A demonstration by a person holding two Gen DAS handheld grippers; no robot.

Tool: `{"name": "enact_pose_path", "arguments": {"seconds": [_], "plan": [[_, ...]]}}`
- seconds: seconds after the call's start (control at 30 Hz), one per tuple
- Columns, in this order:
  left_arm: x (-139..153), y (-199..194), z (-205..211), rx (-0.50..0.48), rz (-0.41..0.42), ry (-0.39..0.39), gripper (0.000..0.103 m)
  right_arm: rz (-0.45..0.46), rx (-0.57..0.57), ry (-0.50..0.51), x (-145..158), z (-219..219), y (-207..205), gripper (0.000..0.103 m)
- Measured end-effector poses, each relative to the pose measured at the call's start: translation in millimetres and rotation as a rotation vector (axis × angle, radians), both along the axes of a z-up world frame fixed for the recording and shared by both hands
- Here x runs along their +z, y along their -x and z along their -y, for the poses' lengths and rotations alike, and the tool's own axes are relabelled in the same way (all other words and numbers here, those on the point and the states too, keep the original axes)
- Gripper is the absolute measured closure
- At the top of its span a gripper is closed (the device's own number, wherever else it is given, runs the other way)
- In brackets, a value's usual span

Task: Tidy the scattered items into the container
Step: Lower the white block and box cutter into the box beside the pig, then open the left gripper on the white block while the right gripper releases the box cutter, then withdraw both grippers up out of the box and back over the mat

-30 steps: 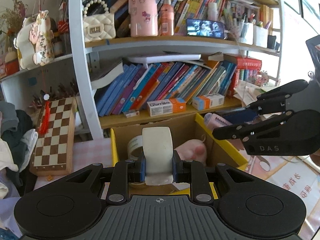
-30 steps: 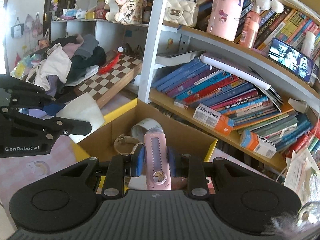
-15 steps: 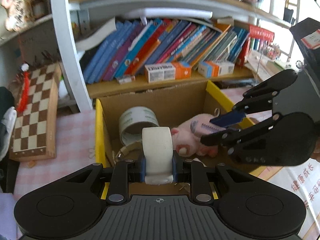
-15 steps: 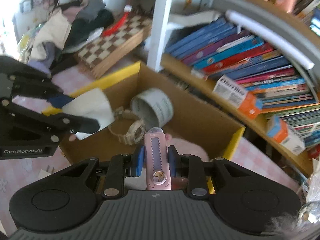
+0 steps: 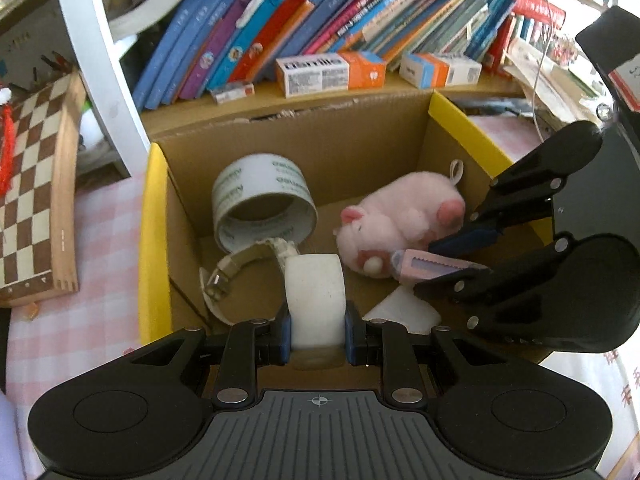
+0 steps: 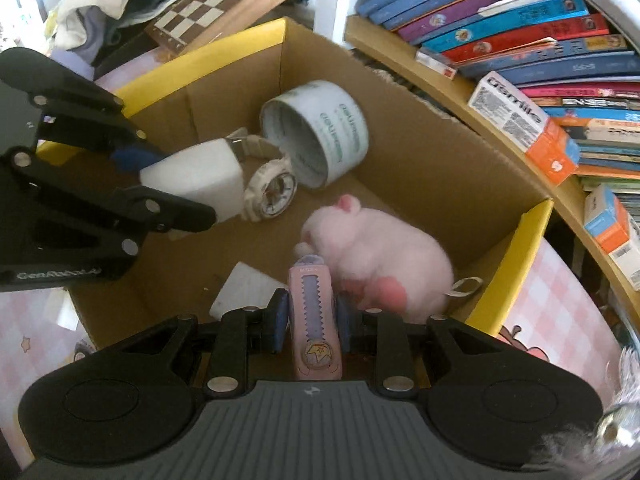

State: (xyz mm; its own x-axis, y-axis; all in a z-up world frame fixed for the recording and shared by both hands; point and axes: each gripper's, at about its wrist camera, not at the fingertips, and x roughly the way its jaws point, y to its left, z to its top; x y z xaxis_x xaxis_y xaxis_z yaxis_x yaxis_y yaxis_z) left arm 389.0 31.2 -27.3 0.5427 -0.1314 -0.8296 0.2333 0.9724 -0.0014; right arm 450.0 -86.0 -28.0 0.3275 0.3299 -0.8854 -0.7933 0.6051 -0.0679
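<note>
An open cardboard box with yellow flaps holds a roll of tape, a beige watch, a pink plush pig and a white piece. My left gripper is shut on a white sponge block, low inside the box over the watch strap; it shows in the right wrist view too. My right gripper is shut on a pink utility knife, its tip against the pig; it also shows in the left wrist view.
A shelf of books and small cartons stands just behind the box. A chessboard leans at the left on the pink checked cloth. Clothes pile at the far left.
Both grippers have moved forward and down into the box with their loads. The shelves have slid up out of view and the box contents now fill both views.
</note>
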Motion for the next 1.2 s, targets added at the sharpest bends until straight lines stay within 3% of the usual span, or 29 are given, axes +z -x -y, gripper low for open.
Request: {"name": "enact_pose_path", "arguments": {"seconds": [0.77,0.97,1.2], "plan": [[-9,-5,-1,-0.007,-0.026,-0.03,0.074,-0.012,0.031,-0.064,6,-9,-2,0.079],[7,5,-4,0.012,0.029,-0.011,0.058,-0.004,0.017,-0.075,10,-6,1,0.079],[34,26,-5,0.02,0.117,0.005,0.057,0.033,0.009,-0.117,27,1,12,0.079]]}}
